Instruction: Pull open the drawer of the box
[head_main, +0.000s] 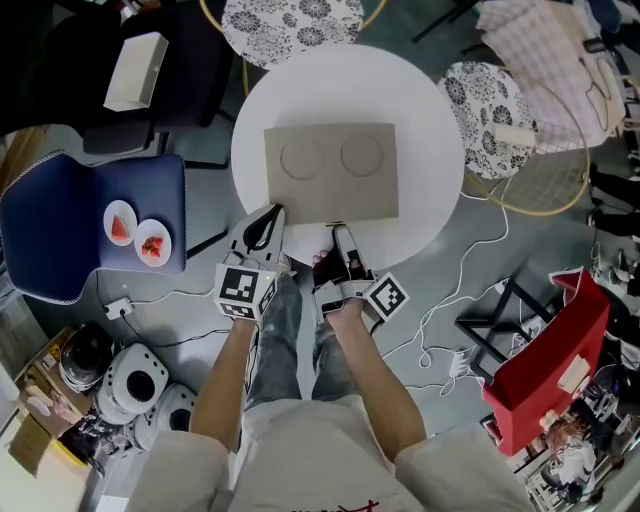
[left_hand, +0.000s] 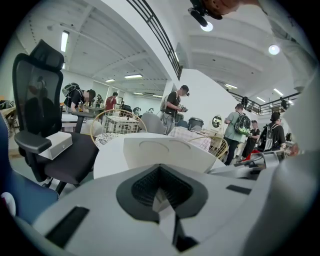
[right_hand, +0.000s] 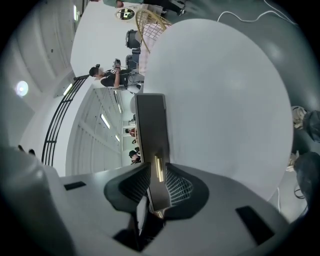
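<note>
A flat, tan cardboard box (head_main: 330, 170) with two circles pressed into its lid lies in the middle of the round white table (head_main: 430, 130), its long near side facing the person, and the drawer looks closed. The left gripper (head_main: 272, 212) sits at the box's near left corner, pointing slightly down. In the left gripper view its dark ribbed pads (left_hand: 145, 187) meet at the tip with nothing between them, and the box (left_hand: 165, 152) lies just ahead of them. The right gripper (head_main: 338, 232) is rolled onto its side at the middle of the near edge. In the right gripper view its jaws stand apart and straddle the box's front (right_hand: 151, 130), with a small brass-coloured tab (right_hand: 158, 168) between the pads; I cannot tell whether the pads touch it. The only print I can see is the black-and-white square pattern on each gripper's marker cube (head_main: 246, 290). Off to the left, a blue seat (head_main: 60, 230) holds two small plates (head_main: 153, 243) of red food, and a white carton (head_main: 137, 70) rests on a black office chair (head_main: 170, 100).
</note>
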